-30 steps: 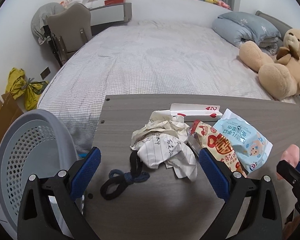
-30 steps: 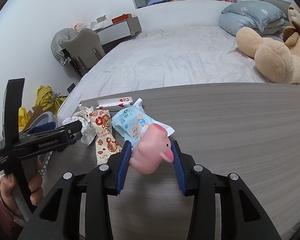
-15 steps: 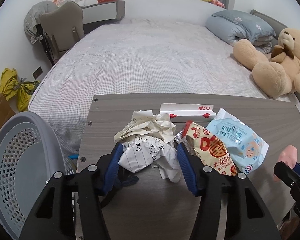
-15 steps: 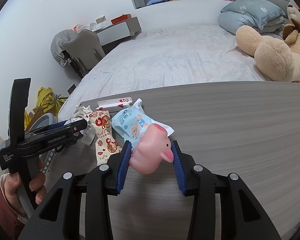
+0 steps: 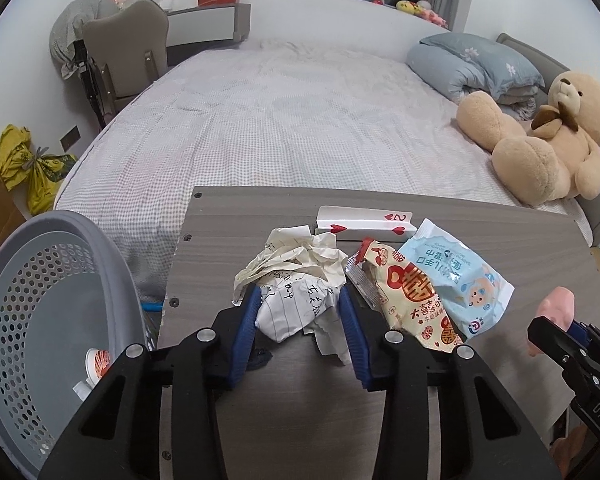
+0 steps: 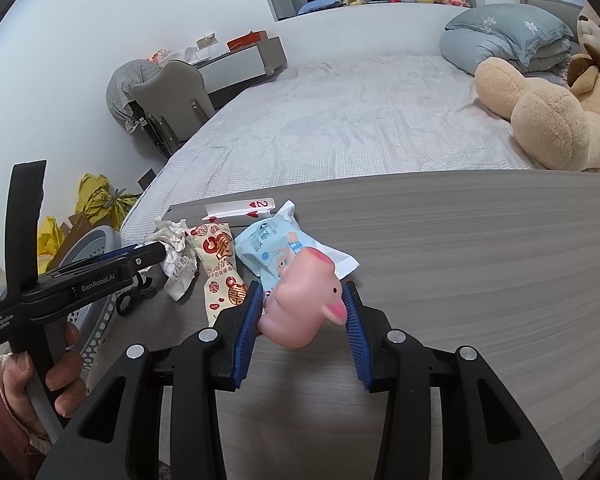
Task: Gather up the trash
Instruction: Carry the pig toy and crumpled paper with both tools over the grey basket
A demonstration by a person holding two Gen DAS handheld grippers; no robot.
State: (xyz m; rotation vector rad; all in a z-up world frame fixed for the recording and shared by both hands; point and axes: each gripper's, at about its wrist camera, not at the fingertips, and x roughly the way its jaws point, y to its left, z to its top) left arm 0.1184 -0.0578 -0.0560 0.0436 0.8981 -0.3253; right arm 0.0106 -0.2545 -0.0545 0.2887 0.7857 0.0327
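Now I am closing my left gripper (image 5: 298,307) on the paper wad (image 5: 294,309); both blue pads (image 5: 247,326) are pressing its sides, so the fingers are standing only as far apart as the wad is wide. My right gripper (image 6: 303,307) is clamping the pink pig (image 6: 304,300), snout pointing away from me, above the table (image 6: 480,264).

The wad is crumpled lined paper with handwriting, lying on the table's left end, with a second, cream-coloured crumple (image 5: 296,254) touching it just beyond my fingertips. Right of the left gripper a red-and-cream packet (image 5: 404,294) is lying beside a blue packet (image 5: 458,276), and a card (image 5: 364,224) is sitting past both. Left of that gripper, below the table edge, the grey basket (image 5: 40,300) is showing some litter at its bottom.

Compared with a second ago, the left fingers, then spread wide and short of the paper, are now narrowed onto it, and the black cord (image 6: 134,298) is mostly hidden under them. The right grip is looking unchanged.
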